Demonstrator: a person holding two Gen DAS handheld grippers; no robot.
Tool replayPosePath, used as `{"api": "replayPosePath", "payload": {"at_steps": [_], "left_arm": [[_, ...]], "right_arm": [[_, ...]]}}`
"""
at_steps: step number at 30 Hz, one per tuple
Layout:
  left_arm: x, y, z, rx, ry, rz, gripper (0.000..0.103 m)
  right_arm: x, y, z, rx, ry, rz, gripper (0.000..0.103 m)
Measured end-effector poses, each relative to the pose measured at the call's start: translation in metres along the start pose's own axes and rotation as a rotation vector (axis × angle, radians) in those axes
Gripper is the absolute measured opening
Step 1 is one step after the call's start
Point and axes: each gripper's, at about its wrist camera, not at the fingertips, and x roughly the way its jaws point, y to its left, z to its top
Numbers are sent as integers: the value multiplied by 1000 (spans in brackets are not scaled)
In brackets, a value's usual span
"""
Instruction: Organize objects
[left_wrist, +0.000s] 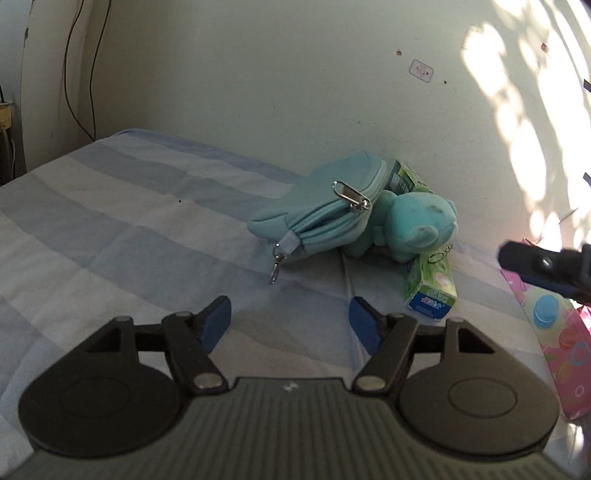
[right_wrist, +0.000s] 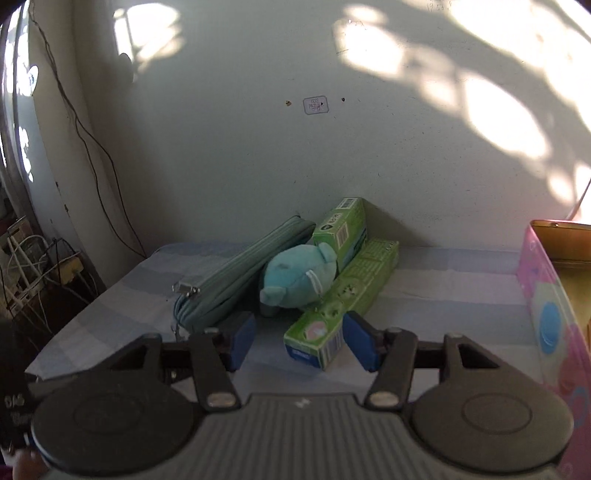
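Left tool (left_wrist: 290, 321) released, blue pads spread wide over a bed (left_wrist: 110, 229) with a blue-and-white striped sheet, nothing between them. Right tool (right_wrist: 299, 341) likewise released, pads apart, hovering low above the same sheet; near end of a long green box (right_wrist: 340, 306) just ahead between the pads, untouched as far as can be told.

From the left wrist view, at 12 to 1 o'clock of the tool: a cluster against the pale wall. Teal zip pouch (left_wrist: 325, 206) lying on its side, metal clips at its zipper ends. Teal plush toy (left_wrist: 417, 225) just beside it at 3 o'clock, touching it, resting partly on the long green box (left_wrist: 430, 284). Second, shorter green box (left_wrist: 406, 179) behind, propped between the plush and the wall.

From the right wrist view: pouch (right_wrist: 236, 280) at 11 o'clock, plush (right_wrist: 295, 277) at 12, shorter green box (right_wrist: 341, 230) stacked tilted on the long one at 1 o'clock.

Pink patterned box (right_wrist: 546, 295) at 3 o'clock, open-topped, standing on the bed well apart from the cluster. Cables (right_wrist: 92, 155) hanging along the wall at 10 o'clock.
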Motion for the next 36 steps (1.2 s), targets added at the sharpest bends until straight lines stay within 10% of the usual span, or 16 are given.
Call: {"api": "replayPosePath", "payload": {"at_steps": [7,10,19,27,31,36], "left_arm": [[2,4,6,-25,10,-38,72],[0,8,8,-38,3,-43,72],[-6,10,8,-53,-10,-92,72],[-11,-27,-5,103,-3,-275,72],[-16,-38,-13,139,1,-329,72],[-34,-33,-12,110,-15,-344,72]], "right_arm": [[83,-6,29,109,70,-29,66],[93,-11,26,154,95,-14,46],[-33,-1,-10,-149,-103,29,43],[-130,5,-108,-713,-104,-325,46],[-139,14,-123,-684,-105,-268,53],[-140,36,-125,-548,-98,28,71]]}}
